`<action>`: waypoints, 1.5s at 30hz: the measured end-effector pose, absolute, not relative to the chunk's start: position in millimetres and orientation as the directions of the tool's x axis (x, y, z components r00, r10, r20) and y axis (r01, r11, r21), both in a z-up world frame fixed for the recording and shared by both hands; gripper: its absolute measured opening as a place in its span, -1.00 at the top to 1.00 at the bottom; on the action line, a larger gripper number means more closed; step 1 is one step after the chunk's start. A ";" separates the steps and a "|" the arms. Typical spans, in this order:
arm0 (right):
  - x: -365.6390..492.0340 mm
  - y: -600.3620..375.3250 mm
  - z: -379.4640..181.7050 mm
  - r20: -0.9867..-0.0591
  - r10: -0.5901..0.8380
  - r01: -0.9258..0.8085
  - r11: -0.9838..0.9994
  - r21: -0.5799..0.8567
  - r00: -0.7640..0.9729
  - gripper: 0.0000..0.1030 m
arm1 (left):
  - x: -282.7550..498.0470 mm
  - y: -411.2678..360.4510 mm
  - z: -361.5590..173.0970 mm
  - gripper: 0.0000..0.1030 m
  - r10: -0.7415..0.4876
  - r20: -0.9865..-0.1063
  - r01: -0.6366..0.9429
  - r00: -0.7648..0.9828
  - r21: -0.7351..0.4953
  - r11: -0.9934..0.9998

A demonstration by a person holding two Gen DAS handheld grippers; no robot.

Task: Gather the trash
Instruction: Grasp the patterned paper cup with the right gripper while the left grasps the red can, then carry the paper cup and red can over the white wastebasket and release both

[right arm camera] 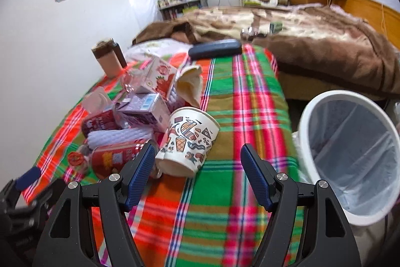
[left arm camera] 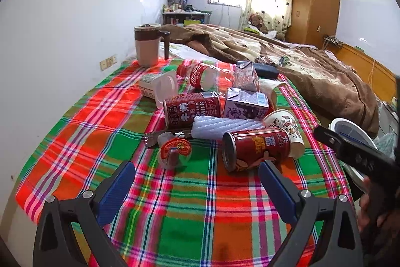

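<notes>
Where the brown blanket (right arm camera: 312,41) ends, a bright plaid cloth (left arm camera: 200,212) covers the near part of the bed and carries a heap of trash. Beside the bed's right edge stands a white bin (right arm camera: 347,157) with a clear liner, tipped toward the camera. Within the heap lie two red cans on their sides, the nearer can (left arm camera: 255,149) just ahead of the left gripper (left arm camera: 197,182), the other can (left arm camera: 192,109) farther back; a purple carton (left arm camera: 246,105), a white foam roll (left arm camera: 225,128) and a patterned paper cup (right arm camera: 190,142) lie close among them. A brown-lidded mug (left arm camera: 147,45) stands upright at the cloth's far left corner. A small red-lidded cup (left arm camera: 175,149) lies nearest. Both the left gripper and right gripper (right arm camera: 197,174) hover with fingers spread wide, holding nothing.
</notes>
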State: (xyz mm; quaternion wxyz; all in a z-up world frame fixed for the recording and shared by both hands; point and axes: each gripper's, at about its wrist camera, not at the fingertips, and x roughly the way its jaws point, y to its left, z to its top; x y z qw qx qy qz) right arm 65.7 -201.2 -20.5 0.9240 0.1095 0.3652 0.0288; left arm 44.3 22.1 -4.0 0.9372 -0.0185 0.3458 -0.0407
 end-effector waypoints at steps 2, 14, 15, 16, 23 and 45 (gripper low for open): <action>76.8 -198.1 -26.5 -0.697 0.151 0.030 0.970 0.240 0.701 -0.41 | 49.3 25.5 -6.7 -0.94 -0.105 -0.654 0.070 0.749 -0.079 0.994; 117.6 -175.6 -37.9 -0.778 0.138 0.021 0.981 0.191 0.613 -0.41 | 74.7 37.0 -9.8 -0.94 -0.202 -0.670 0.149 0.714 -0.136 0.979; 119.2 -178.3 -40.4 -0.790 0.135 0.030 0.981 0.190 0.599 -0.41 | 75.9 36.5 -9.9 -0.94 -0.210 -0.670 0.159 0.712 -0.138 0.978; 120.1 -180.0 -42.8 -0.802 0.111 0.041 0.985 0.167 0.587 -0.37 | 77.8 35.9 -9.9 -0.94 -0.218 -0.672 0.169 0.708 -0.138 0.976; 114.2 -187.0 -43.8 -0.791 0.101 0.040 0.987 0.157 0.603 0.01 | 91.7 23.4 -10.6 -0.94 -0.253 -0.690 0.243 0.678 -0.114 0.963; 69.3 -234.6 -31.5 -0.742 0.104 0.068 0.978 0.197 0.662 0.25 | 111.1 -38.4 -31.8 -0.94 -0.431 -0.755 0.521 0.493 -0.141 0.842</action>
